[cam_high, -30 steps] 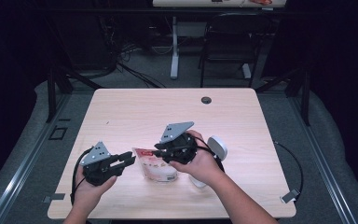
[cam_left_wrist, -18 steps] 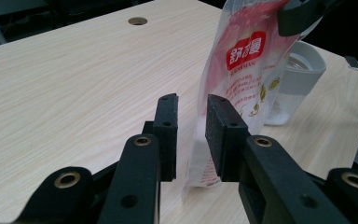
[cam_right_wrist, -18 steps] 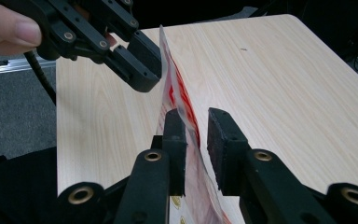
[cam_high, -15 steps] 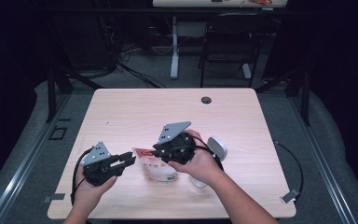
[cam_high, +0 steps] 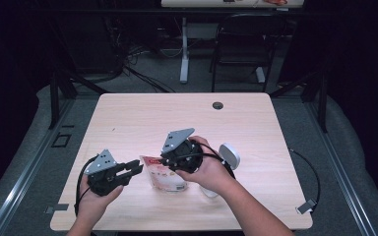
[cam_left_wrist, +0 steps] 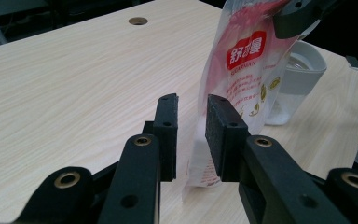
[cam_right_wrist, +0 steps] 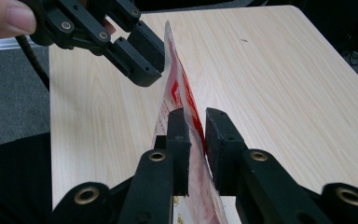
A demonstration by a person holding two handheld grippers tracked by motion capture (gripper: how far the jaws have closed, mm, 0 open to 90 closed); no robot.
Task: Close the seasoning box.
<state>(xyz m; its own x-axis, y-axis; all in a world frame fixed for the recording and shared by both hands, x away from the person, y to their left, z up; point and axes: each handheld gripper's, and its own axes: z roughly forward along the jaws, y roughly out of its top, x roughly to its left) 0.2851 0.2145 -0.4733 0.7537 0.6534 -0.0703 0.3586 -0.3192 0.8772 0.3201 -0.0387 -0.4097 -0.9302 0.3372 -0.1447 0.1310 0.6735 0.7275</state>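
Note:
A red-and-white printed pouch [cam_high: 165, 178] stands tilted on the table near the front edge. My left gripper [cam_high: 137, 169] points right at it. In the left gripper view the pouch's [cam_left_wrist: 242, 70] near edge sits between the open jaws of that gripper [cam_left_wrist: 192, 128], with a slim gap beside one pad. My right gripper [cam_high: 169, 164] comes down on the pouch's top. Its jaws [cam_right_wrist: 196, 128] have just been closing, and the pouch's top edge [cam_right_wrist: 182, 98] runs between them with a gap still showing. The left gripper [cam_right_wrist: 144, 51] shows at the pouch's far end.
A white-rimmed clear container [cam_left_wrist: 298, 79] stands just behind the pouch, seen as a white round shape [cam_high: 229, 155] by the right hand. The pale wooden table [cam_high: 142, 118] has a cable hole [cam_high: 218, 105] at its far edge. A black chair [cam_high: 246, 49] stands beyond.
The right gripper has edged slightly down and left over the pouch's top. The left gripper and the pouch have stayed put.

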